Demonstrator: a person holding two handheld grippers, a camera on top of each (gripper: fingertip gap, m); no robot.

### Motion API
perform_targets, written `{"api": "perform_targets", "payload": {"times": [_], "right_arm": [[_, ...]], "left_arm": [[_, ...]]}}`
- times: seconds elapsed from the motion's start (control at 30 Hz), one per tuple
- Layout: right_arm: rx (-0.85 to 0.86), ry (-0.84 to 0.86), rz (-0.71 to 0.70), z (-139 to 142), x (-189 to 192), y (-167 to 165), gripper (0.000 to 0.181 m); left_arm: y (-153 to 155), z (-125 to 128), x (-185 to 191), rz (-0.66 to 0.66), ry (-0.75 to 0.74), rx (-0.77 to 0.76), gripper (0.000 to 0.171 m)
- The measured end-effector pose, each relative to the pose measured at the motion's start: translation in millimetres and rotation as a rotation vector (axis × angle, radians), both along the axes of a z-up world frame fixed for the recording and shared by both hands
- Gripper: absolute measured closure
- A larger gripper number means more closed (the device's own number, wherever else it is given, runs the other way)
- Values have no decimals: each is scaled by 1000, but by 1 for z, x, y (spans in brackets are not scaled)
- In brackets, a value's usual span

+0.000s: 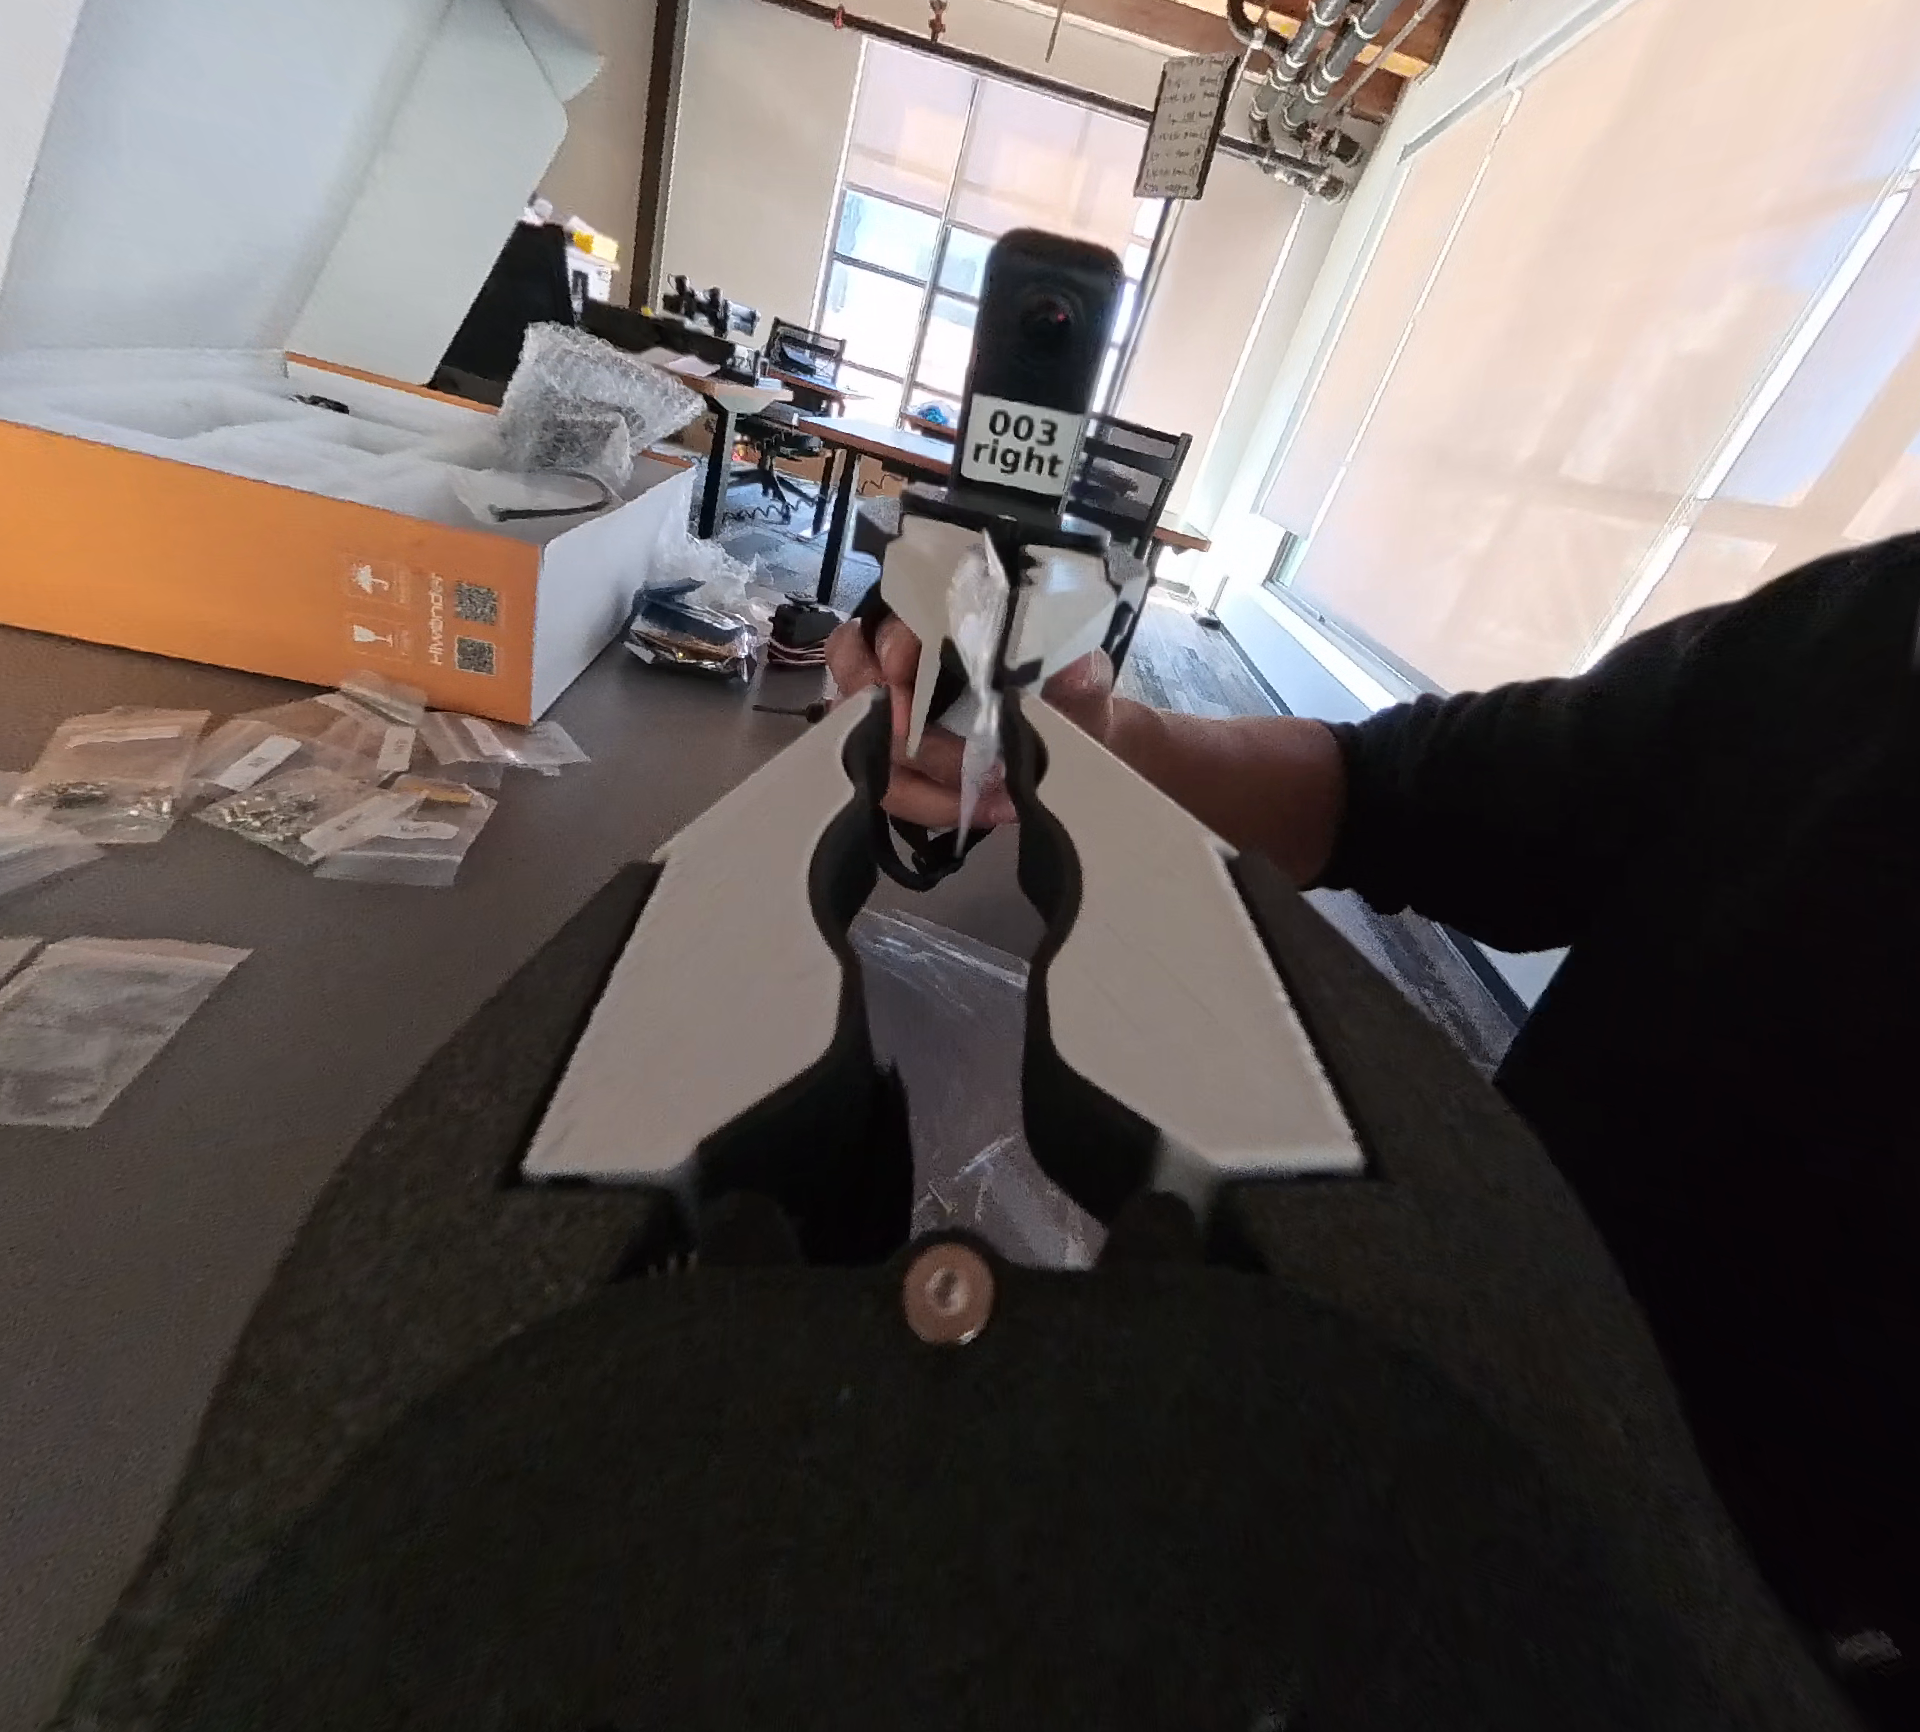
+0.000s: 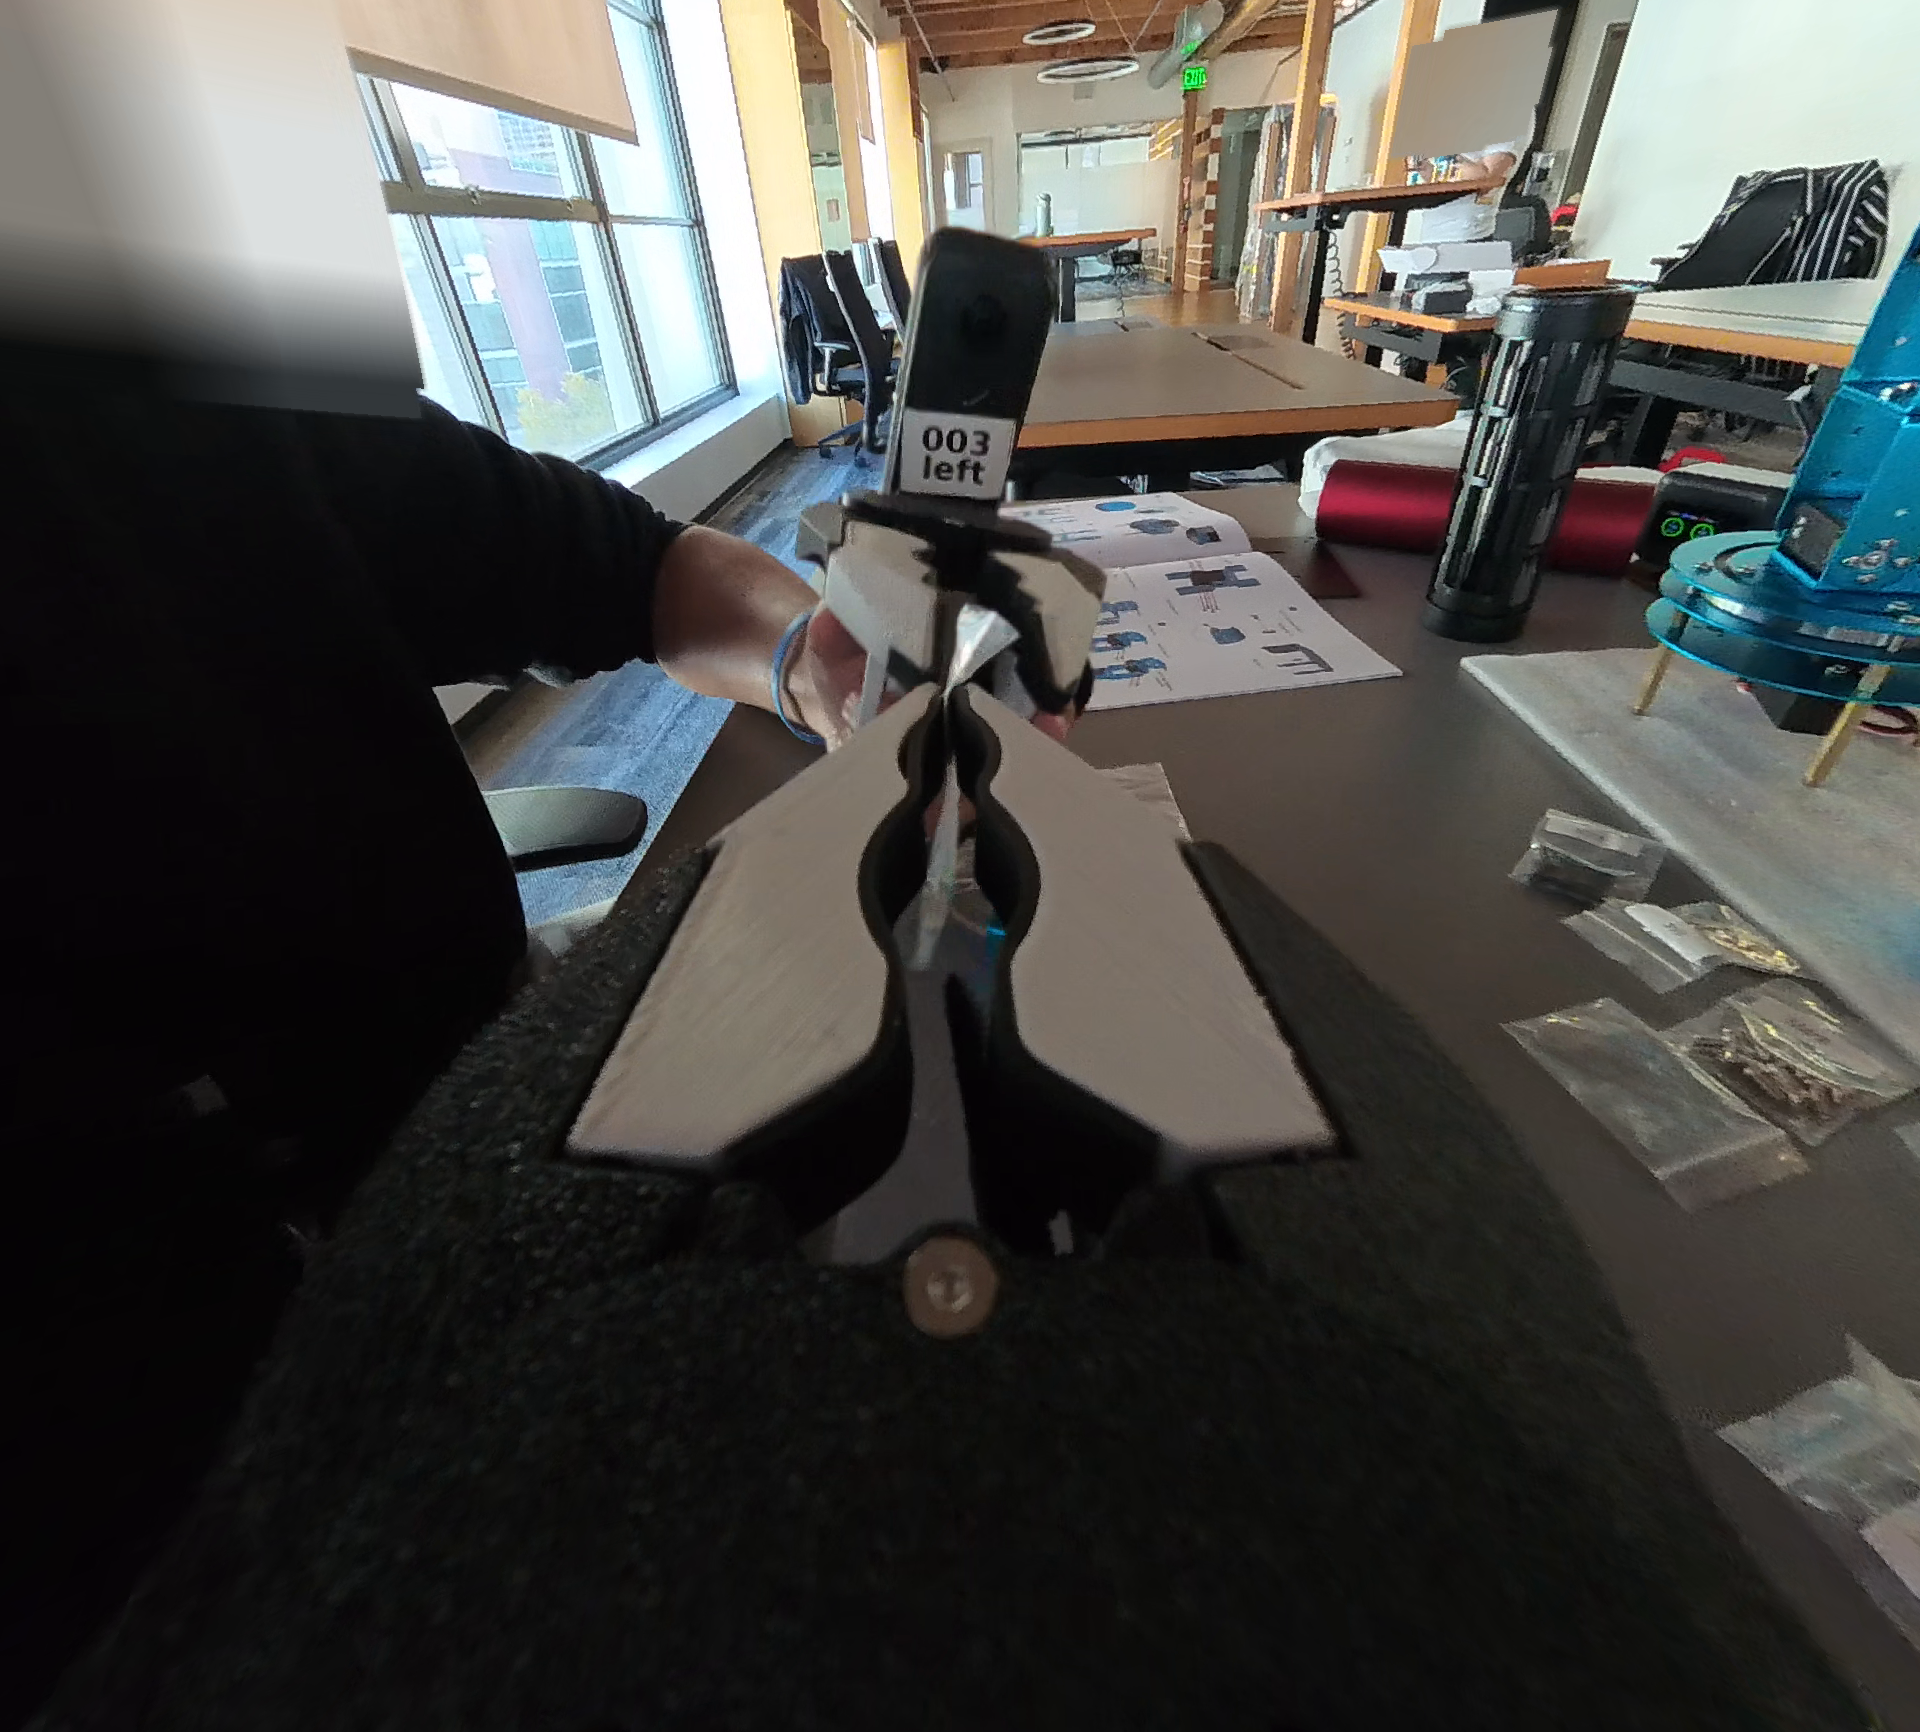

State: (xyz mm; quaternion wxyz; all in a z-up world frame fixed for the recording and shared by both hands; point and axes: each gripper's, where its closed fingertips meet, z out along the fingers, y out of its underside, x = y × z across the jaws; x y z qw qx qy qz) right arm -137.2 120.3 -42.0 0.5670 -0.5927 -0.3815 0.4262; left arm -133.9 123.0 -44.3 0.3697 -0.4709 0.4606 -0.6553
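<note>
Clamped nearly closed on a clear plastic bag (image 2: 940, 861) above the table (image 2: 1351, 851): right gripper (image 2: 951, 726). Facing it at twelve o'clock, fingers slightly parted around the same bag, grip impossible to tell: left gripper (image 1: 951, 708). At three o'clock, small packets (image 2: 1704, 1059).

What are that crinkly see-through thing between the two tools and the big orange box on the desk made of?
The clear bag looks like thin glossy plastic film: transparent, creased, catching light. The right tool pinches it. The orange box looks like matte printed cardboard, with white foam-like padding inside, though that is less certain.
</note>
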Motion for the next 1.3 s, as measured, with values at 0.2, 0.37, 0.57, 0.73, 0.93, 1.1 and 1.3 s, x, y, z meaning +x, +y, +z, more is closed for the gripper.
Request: {"api": "perform_targets", "payload": {"times": [0.2,0.37,0.57,0.73,0.93,1.1,1.3], "right_arm": [[-1,65,-40,12,-5,-1,181],[14,75,-64,15,-7,-2,181],[-18,110,-57,13,-4,2,181],[-41,123,-35,9,-7,2,181],[-42,96,-40,6,-10,2,181],[-37,79,-41,3,-11,2,181],[-59,82,-35,2,-12,3,172]], "left_arm": [[2,6,-8,26,-43,31,151],[1,13,-12,34,-80,46,151],[3,12,-11,50,-84,46,151],[4,13,-11,26,-82,4,151],[0,12,-11,-24,-78,-31,169],[-2,11,-11,-33,-65,-21,170],[-1,6,-10,-26,-40,-10,171]]}}
